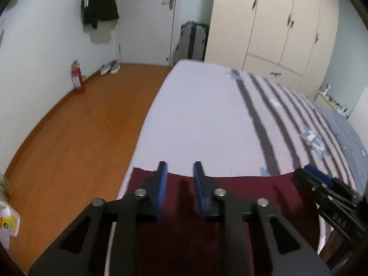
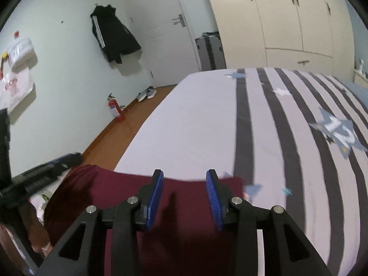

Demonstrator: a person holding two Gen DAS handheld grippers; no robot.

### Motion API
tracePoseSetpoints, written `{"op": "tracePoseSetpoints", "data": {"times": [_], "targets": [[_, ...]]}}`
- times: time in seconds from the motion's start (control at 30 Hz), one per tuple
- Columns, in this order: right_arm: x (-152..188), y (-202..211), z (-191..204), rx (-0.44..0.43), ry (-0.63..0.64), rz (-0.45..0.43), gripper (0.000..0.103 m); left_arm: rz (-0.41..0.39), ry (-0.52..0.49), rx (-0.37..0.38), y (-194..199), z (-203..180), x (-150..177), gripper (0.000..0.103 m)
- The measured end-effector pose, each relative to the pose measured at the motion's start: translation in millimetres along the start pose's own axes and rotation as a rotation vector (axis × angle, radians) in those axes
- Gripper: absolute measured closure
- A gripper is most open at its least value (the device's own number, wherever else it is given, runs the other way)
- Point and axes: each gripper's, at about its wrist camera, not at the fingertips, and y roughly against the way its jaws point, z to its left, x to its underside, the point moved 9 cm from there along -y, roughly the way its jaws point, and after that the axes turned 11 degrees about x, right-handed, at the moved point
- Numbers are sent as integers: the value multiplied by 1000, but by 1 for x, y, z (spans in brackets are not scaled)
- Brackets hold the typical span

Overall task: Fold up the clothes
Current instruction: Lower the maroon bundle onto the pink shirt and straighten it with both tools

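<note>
Clearly a bedroom in a home. Bed point(image 2: 200, 124) with a white, grey-striped, star-printed sheet filling the centre and right of both views. Cream wardrobe point(image 1: 273, 23) along the upper right, white door point(image 1: 147, 18) at top centre. Black jacket point(image 2: 112, 34) hung on the pale wall, upper left. Sneakers point(image 1: 110, 67) and a red fire extinguisher point(image 1: 77, 79) on the wooden floor point(image 1: 80, 133), left.

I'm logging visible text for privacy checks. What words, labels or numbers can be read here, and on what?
"DAS" (seen inverted): right gripper body.
White lettering on left gripper body: too blurred.
Red print on white bag: unreadable.
Extinguisher label: too small.
Bottle label: blurred.
</note>
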Motion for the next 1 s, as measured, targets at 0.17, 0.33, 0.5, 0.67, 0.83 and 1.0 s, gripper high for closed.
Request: {"op": "tracePoseSetpoints", "data": {"times": [0.17, 0.33, 0.5, 0.67, 0.83, 1.0], "targets": [[16, -34, 8, 9, 25, 78, 68, 79, 49, -18, -29, 34, 28, 97], [24, -38, -1, -13, 13, 90, 70, 63, 69, 18, -28, 39, 27, 98], [27, -36, -27, -35, -93, 86, 90, -20, 147, 16, -6, 51, 16, 101], [28, -40, -32, -65, -95, 93, 91, 5, 159, -7, -19, 64, 30, 101], [34, -50, -30, -109, -109, 147, 94, 31, 166, 14, -25, 71, 30, 101], [18, -23, -52, -23, -126, 94, 92, -12, 87, -49, 14, 69, 18, 101]]}}
